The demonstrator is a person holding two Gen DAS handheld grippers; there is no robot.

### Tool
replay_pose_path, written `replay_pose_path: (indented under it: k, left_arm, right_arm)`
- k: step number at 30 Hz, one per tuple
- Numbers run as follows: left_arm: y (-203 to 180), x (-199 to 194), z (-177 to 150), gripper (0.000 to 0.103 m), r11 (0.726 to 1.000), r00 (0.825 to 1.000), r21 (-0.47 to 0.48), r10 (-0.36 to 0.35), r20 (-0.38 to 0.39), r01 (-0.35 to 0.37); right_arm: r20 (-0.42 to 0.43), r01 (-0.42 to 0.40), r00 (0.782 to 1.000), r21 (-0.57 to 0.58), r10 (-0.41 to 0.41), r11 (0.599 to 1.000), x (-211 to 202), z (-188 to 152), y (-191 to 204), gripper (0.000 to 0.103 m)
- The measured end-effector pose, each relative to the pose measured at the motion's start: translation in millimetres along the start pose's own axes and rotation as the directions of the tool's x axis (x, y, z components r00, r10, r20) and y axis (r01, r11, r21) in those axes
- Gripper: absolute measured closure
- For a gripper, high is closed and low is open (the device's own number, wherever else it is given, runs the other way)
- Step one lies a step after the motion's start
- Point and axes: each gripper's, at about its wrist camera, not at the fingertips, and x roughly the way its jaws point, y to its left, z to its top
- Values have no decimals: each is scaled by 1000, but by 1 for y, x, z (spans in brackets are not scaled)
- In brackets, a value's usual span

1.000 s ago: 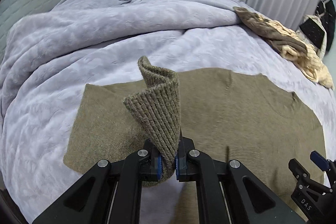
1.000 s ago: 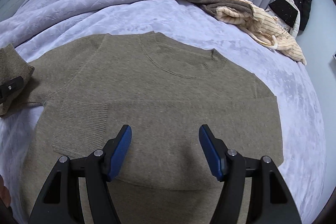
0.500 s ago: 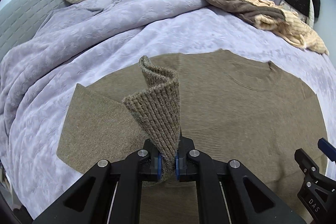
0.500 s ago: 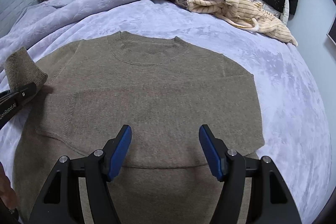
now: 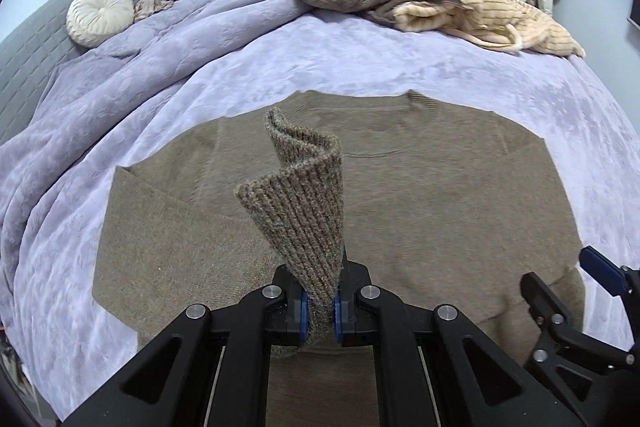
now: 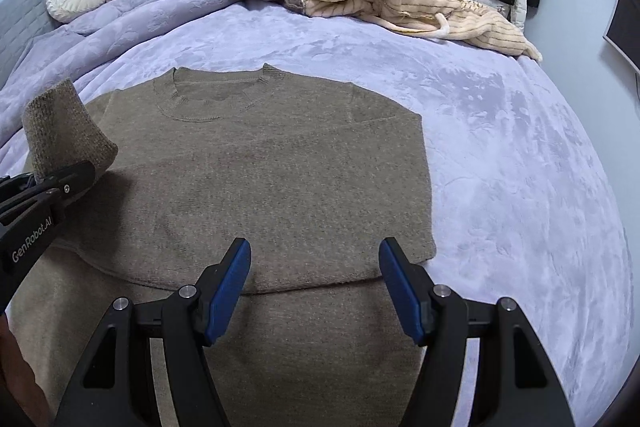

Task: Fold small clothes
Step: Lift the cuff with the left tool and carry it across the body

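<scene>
Across the lavender plush bed, we should lay the olive-brown knitted sweater's ribbed cuff, clamped in our left gripper, flat over its chest, our right gripper gaping empty.

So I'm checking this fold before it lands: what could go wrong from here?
The left gripper pinches only the ribbed cuff of the olive sweater, so the cuff might slip out or land twisted. The right gripper hangs open over the sweater, pinning nothing, so dragging the sleeve could shift or wrinkle the body on the lavender blanket.
</scene>
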Motion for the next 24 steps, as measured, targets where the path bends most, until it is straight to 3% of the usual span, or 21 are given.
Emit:
replay_pose_path:
  k: [11,24]
  left_arm:
    - [-79,-22,-8,93,990,998,126,-63,16,60]
    - [-125,-17,-1,93,984,993,139,-114,-13,115]
  right_arm:
    - [16,8,1000,30,-8,1000,-6,-7,-38,33]
    - [15,39,999,106,-41,994,-3,-19,-89,33]
